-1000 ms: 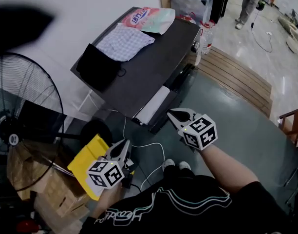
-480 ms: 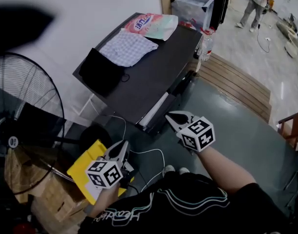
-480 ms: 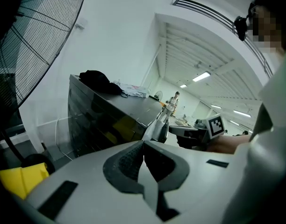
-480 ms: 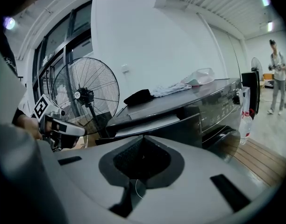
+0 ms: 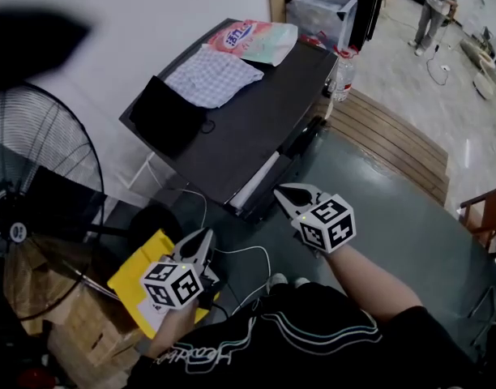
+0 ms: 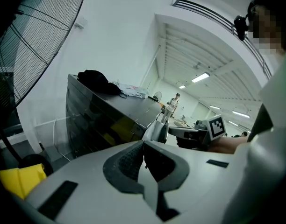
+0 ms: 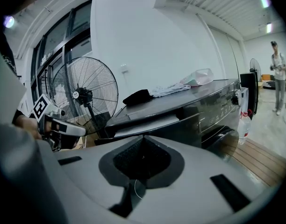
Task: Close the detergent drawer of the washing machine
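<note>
The dark washing machine stands ahead of me, its pale detergent drawer pulled out from the front. My right gripper hovers just right of the drawer's end, jaws shut and empty. In the right gripper view the drawer shows as a light strip beyond the shut right gripper. My left gripper hangs lower left, away from the machine, also shut on nothing. Past the closed left gripper, the left gripper view shows the machine and the right gripper's marker cube.
On the machine's top lie a black cloth, a checked cloth and a detergent bag. A big standing fan, cardboard boxes and a yellow object crowd the left. A white cable lies on the floor. A person stands far back.
The right gripper has edged slightly left toward the drawer's end. The left gripper has sunk a little. The drawer still sticks out as before.
</note>
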A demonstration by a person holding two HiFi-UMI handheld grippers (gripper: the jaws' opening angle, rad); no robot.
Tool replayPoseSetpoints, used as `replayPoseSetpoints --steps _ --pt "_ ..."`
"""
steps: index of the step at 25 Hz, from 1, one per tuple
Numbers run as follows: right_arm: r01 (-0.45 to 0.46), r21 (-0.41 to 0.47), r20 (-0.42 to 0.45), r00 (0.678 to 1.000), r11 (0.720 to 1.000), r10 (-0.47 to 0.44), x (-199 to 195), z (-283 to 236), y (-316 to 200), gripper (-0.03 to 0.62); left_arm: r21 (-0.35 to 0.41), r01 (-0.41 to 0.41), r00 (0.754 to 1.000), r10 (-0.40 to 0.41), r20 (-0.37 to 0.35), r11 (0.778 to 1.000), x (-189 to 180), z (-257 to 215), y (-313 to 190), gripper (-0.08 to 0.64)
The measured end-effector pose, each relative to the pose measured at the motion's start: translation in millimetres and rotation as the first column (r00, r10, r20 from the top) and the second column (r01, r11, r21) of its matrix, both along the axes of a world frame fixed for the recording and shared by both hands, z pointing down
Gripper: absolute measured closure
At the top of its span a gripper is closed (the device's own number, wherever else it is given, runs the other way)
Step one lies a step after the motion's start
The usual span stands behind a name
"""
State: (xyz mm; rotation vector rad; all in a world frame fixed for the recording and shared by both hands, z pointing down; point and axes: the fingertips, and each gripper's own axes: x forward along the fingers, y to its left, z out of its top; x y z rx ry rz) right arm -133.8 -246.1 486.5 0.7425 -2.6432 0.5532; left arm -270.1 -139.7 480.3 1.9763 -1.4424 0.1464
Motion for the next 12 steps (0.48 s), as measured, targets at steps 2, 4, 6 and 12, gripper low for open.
replayPoseSetpoints --steps 2,4,6,12 --pt "-0.001 0.0 0.007 1.0 1.0 0.001 0.0 -0.6 0.1 0.566 -0.001 -0.002 1.0 0.002 0.0 1.0 1.1 0.0 -0.4 0.536" --pt "-0.006 0.0 0.013 1.0 1.0 0.006 0.1 -0.7 0.3 0.566 -0.003 -0.005 1.0 0.005 0.002 1.0 2.0 0.8 -0.2 0.537" --pt "-0.009 0.003 0.015 1.0 1.0 0.009 0.3 -0.8 0.0 0.566 -0.005 -0.008 1.0 0.008 0.004 1.0 2.8 1.6 -0.8 0.537" --pt "-0.009 0.002 0.005 1.0 1.0 0.009 -13.3 0.4 -6.7 0.566 -0.007 -0.01 1.0 0.01 0.008 1.0 3.5 3.4 -0.8 0.536"
